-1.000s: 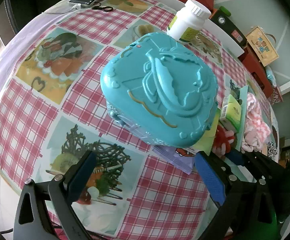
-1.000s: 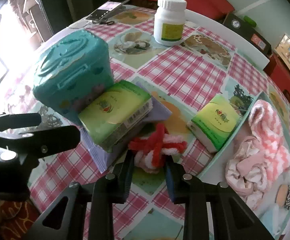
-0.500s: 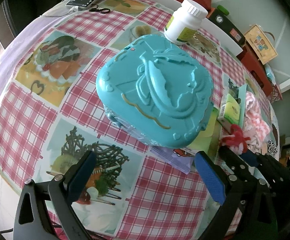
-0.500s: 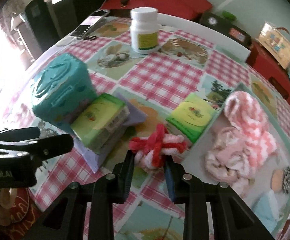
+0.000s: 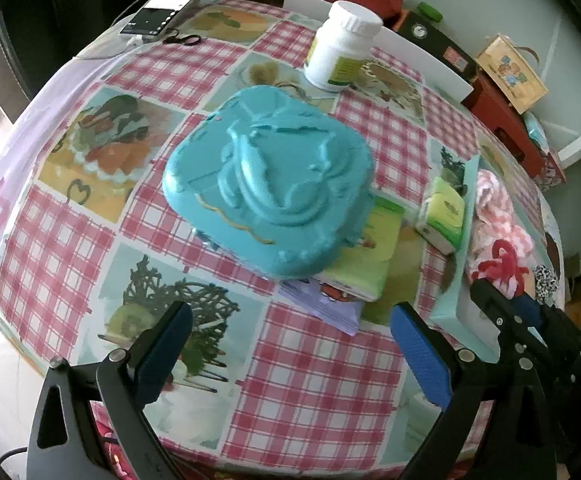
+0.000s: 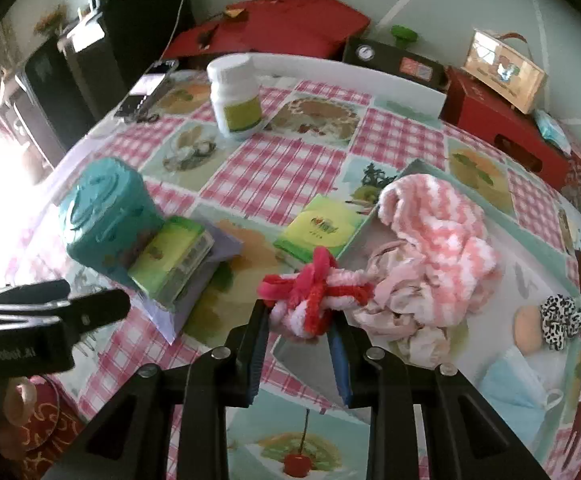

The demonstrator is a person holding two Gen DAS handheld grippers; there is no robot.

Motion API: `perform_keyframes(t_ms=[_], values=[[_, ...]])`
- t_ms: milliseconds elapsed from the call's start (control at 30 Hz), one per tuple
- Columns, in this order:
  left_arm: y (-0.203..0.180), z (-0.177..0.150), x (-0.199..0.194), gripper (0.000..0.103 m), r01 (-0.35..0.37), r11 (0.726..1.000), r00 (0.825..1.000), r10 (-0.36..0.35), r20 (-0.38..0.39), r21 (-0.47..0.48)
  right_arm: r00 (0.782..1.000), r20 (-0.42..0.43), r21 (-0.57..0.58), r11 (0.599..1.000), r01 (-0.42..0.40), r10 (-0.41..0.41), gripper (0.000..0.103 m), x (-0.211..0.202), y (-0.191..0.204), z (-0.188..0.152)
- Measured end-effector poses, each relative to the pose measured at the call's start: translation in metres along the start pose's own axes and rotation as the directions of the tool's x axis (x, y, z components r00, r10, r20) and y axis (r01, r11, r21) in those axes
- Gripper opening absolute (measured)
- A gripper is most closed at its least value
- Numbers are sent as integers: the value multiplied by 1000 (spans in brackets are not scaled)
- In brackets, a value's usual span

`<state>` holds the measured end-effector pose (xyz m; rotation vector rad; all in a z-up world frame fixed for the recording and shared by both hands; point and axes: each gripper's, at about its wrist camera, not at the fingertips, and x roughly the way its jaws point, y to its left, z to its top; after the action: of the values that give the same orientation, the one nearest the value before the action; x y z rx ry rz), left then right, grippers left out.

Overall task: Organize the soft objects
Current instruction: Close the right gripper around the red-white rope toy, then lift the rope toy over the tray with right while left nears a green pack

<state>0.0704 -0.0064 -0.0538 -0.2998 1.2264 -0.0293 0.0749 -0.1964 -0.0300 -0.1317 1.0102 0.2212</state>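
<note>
A pink-checked tablecloth (image 6: 290, 160) covered the table, dark furniture and a red box behind. From the left: left gripper (image 5: 290, 344), jaws apart and empty, a teal case (image 6: 106, 216), tissue packs, then the right gripper (image 6: 298, 336) clamped on a red-and-white knotted rope (image 6: 314, 296) beside the tray (image 6: 530, 264) holding pink cloth

purple pad (image 5: 322, 304) partly under tissue pack (image 5: 364, 256)

Teal case (image 5: 266, 184) amid bare checked tablecloth (image 5: 314, 364)
</note>
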Motion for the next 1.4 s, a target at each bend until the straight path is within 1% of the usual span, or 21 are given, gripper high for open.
perform_keyframes(t_ms=[100,167,233,333,433,500,533,567,600,633,700,800,900,1033,1133,1200,1333,1400], values=[[-9,-1,-4,99,-9,1000,1000,9,15,26,1000,6,8,1000,12,-12,31,-3,-7,-2],[-13,-3,-6,99,-2,1000,1000,2,13,30,1000,8,18,1000,19,-19,31,-4,-12,-3],[-18,-4,-4,99,13,1000,1000,-14,9,22,1000,21,46,999,16,-17,31,-9,-20,-3],[-28,-5,-3,99,14,1000,1000,-15,14,26,999,44,85,996,12,-16,31,-17,-33,-4],[-41,-5,-2,99,20,998,1000,-21,20,53,998,54,119,993,8,-14,31,-21,-43,-5],[-49,-3,-1,99,9,997,999,-12,31,72,998,54,133,991,18,-25,31,-22,-48,-6],[-52,-3,-1,98,5,997,999,-8,36,78,998,53,138,990,24,-31,31,-22,-51,-7],[-54,-2,0,95,3,997,999,-7,40,83,998,55,145,989,27,-36,31,-23,-54,-8],[-57,-1,2,85,3,996,999,-6,35,87,998,58,154,988,27,-36,31,-24,-56,-8],[-57,-1,4,80,8,996,1000,-10,25,86,998,60,161,987,26,-37,31,-25,-59,-9],[-57,0,11,80,6,997,1000,-6,9,76,997,65,177,984,24,-36,31,-27,-65,-10],[-55,0,19,79,-8,998,1000,7,6,64,997,65,188,982,24,-37,31,-28,-70,-12],[-58,2,23,69,7,998,1000,-7,7,63,997,67,197,980,22,-36,31,-29,-73,-13],[-69,4,27,66,57,995,998,-57,2,87,997,69,207,978,21,-36,31,-30,-77,-14],[-81,5,29,66,93,989,996,-94,-1,119,997,68,216,976,23,-38,31,-30,-80,-15],[-85,7,31,66,118,985,993,-117,-10,123,997,66,225,974,25,-41,31,-30,-83,-16],[-93,13,27,66,118,983,993,-117,-16,142,997,60,235,972,28,-43,31,-29,-87,-17],[-96,16,23,66,84,983,996,-83,-13,163,997,59,234,972,27,-42,31,-29,-88,-17]])
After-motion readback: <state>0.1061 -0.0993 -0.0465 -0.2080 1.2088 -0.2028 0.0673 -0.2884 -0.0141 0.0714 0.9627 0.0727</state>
